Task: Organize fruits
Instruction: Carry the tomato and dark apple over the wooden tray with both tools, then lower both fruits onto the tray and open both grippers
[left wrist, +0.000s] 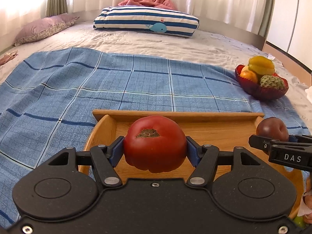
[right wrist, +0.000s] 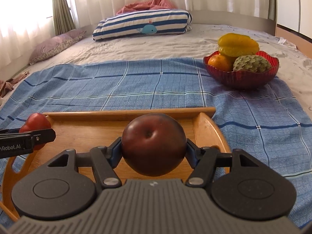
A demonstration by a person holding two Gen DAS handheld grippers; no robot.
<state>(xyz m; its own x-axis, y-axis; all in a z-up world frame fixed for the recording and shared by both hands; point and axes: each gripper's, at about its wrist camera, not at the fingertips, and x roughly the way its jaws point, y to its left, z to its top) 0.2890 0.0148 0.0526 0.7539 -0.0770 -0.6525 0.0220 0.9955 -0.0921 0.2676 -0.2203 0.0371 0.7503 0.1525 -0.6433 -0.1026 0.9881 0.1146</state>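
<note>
My left gripper [left wrist: 155,148] is shut on a red tomato [left wrist: 155,143], held above a wooden tray [left wrist: 175,114] on the blue checked cloth. My right gripper [right wrist: 154,149] is shut on a dark red plum [right wrist: 154,144] over the same tray [right wrist: 128,111]. In the left wrist view the plum [left wrist: 272,128] and right gripper [left wrist: 273,144] show at the right edge. The right wrist view has the tomato [right wrist: 36,122] and left gripper [right wrist: 29,138] at its left edge. A red bowl [right wrist: 241,76] further back on the right holds a starfruit [right wrist: 237,43], an orange [right wrist: 219,62] and a custard apple [right wrist: 251,63].
The blue checked cloth [left wrist: 97,89] covers the near part of a bed. A striped whale cushion [left wrist: 146,22], a purple pillow [left wrist: 41,29] and a pink blanket [left wrist: 148,2] lie at the far end by the curtains. Something green [left wrist: 299,221] shows at the lower right edge.
</note>
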